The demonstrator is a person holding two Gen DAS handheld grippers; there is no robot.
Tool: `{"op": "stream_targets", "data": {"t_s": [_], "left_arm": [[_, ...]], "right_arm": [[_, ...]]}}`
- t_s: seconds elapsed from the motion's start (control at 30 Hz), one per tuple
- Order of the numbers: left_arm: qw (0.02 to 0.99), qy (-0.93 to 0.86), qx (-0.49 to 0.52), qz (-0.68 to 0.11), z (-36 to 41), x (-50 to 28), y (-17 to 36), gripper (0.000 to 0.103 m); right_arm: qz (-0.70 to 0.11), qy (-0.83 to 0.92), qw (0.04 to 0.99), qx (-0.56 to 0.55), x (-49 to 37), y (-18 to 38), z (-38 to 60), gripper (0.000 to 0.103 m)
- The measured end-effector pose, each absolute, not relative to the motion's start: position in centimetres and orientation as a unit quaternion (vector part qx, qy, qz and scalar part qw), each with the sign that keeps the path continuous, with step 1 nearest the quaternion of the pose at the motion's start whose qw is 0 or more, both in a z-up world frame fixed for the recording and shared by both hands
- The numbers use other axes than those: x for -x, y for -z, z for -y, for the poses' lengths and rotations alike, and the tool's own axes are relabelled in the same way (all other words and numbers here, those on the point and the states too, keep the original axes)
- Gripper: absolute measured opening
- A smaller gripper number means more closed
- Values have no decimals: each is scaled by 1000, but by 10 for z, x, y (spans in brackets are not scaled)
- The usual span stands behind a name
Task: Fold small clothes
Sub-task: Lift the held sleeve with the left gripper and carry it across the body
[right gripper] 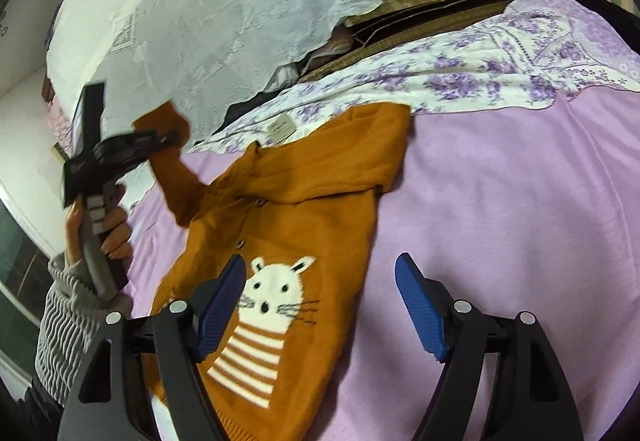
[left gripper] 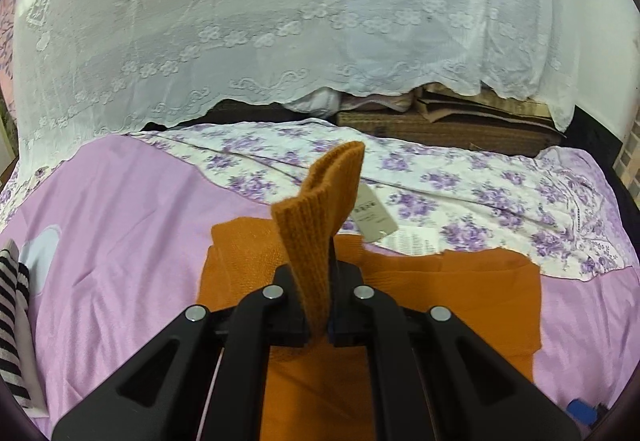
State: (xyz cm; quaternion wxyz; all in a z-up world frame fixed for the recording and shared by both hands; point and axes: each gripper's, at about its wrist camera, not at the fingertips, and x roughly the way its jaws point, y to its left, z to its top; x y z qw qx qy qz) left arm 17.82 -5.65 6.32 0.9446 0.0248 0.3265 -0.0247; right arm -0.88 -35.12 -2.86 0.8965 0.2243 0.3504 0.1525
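Orange knit, a child's cardigan [right gripper: 304, 209] with a white mouse motif [right gripper: 276, 289] and buttons down its front, lies spread on a lilac bedspread [right gripper: 500, 221], its far end reaching a white pillowcase printed with purple flowers [right gripper: 460, 81]. The left claw [left gripper: 320, 293] is clamped on the ribbed cuff of one sleeve [left gripper: 320, 209], which stands up between the black fingers above the body of the garment; a paper hang tag [left gripper: 372, 217] dangles just beside it. In the right wrist view, the same claw appears at the left, raised off the bed with the sleeve [right gripper: 176, 169] lifted and a hand [right gripper: 100, 233] in a grey ribbed cuff gripping its handle. The right claw [right gripper: 320, 305] hangs over the near part of the cardigan, its blue-padded jaws spread wide and holding nothing; whether the left pad [right gripper: 222, 301] touches the knit cannot be told. A white lace cloth [left gripper: 280, 21] drapes over stacked items at the far side. A black-and-white striped garment [left gripper: 12, 321] lies at the near left edge of the bed.
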Motion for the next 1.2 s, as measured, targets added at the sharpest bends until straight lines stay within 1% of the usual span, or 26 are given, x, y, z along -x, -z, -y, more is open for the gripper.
{"op": "stream_targets", "data": {"t_s": [0.13,0.27,0.93,1.03,1.13,1.2], "left_arm": [[944,28,-31,-328,78,-181,-62,4],[944,35,-39,-326,103,-181,-57,4],[934,97,-91,-331,200,-180,-29,5],[931,103,-109,-334,216,-181,-18,7],[924,108,-117,-347,224,-183,-4,11],[918,114,-124,-360,229,-184,8,11]], "right_arm": [[-356,-171,892,-220,13,26,344,78],[-360,-181,885,-234,16,24,345,81],[-357,-196,877,-256,22,19,349,81],[-358,-195,876,-257,23,20,349,81],[-360,-194,874,-261,22,21,351,81],[-360,-194,874,-262,21,21,352,82]]}}
